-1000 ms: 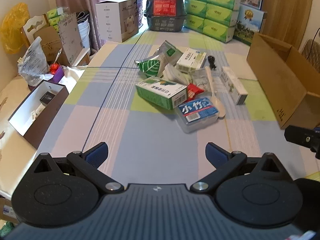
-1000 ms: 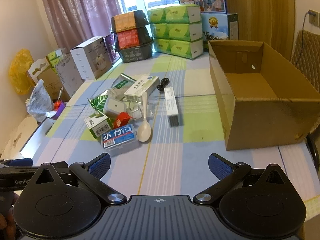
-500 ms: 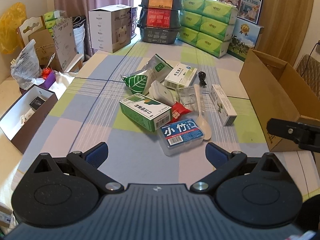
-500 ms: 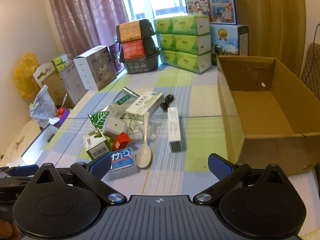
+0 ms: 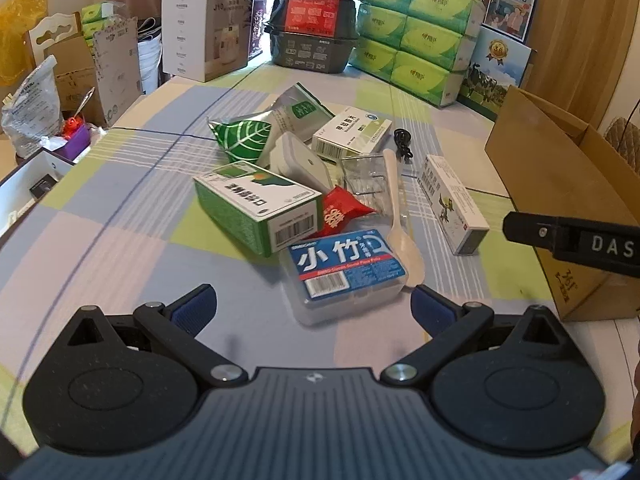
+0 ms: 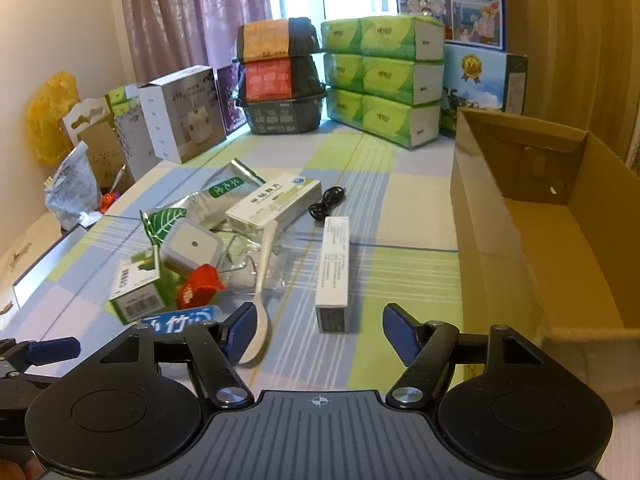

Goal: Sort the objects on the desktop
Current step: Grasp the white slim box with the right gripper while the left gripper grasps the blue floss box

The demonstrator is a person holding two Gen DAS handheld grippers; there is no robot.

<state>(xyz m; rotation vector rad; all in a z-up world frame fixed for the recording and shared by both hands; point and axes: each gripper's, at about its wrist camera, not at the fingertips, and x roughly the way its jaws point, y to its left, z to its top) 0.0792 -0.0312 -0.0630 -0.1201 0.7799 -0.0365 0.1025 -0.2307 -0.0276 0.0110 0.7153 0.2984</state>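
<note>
While both grippers hang open over the table, the clutter waits unsorted beside the cardboard box (image 6: 560,248).
Left gripper (image 5: 314,306) faces the plastic case (image 5: 346,270), light, slick, best pinched across its short sides; right gripper (image 6: 320,330) faces the slim carton (image 6: 334,272), stiff.

Pastel checked tablecloth (image 5: 120,216), blue-labelled floss box (image 5: 346,264), white spoon (image 5: 400,216), brown carton (image 6: 560,248).
</note>
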